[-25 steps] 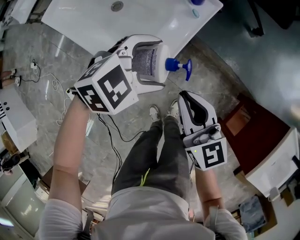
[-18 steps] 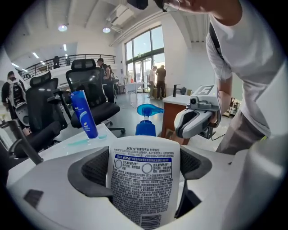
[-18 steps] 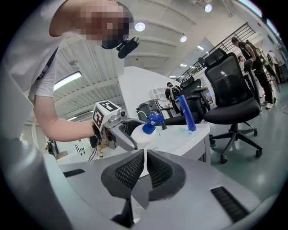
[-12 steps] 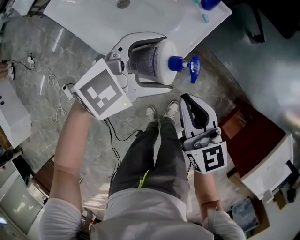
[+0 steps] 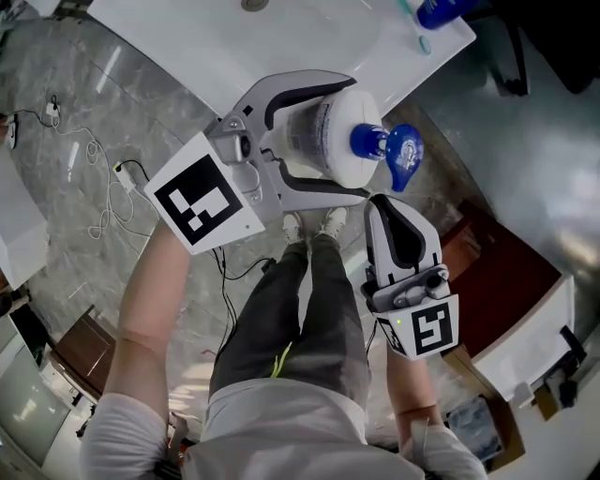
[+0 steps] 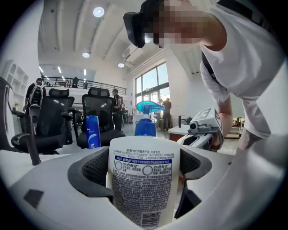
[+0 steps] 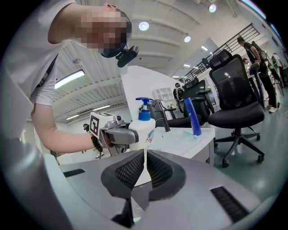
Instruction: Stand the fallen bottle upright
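A white pump bottle (image 5: 339, 141) with a blue pump head (image 5: 392, 150) hangs in the air beside the white table's (image 5: 216, 47) near edge. My left gripper (image 5: 352, 141) is shut on its body. In the left gripper view the bottle (image 6: 143, 179) fills the gap between the jaws, label facing the camera. Seen from the right gripper view, the bottle (image 7: 143, 129) is upright with its pump on top, and the left gripper (image 7: 118, 134) grips it from the side. My right gripper (image 5: 382, 208) is shut and holds nothing, just below and right of the bottle; its pads (image 7: 135, 170) meet.
A blue bottle (image 5: 444, 11) stands at the table's far corner, with a small light-blue item (image 5: 422, 41) beside it. Black office chairs (image 7: 234, 90) stand beyond the table. Cables (image 5: 94, 169) lie on the stone floor at left. The person's legs and shoes (image 5: 309, 225) are below the grippers.
My left gripper has lifted and turned with the bottle, moving it toward the table's edge; the pump head now points more at the head camera. The right gripper has barely shifted.
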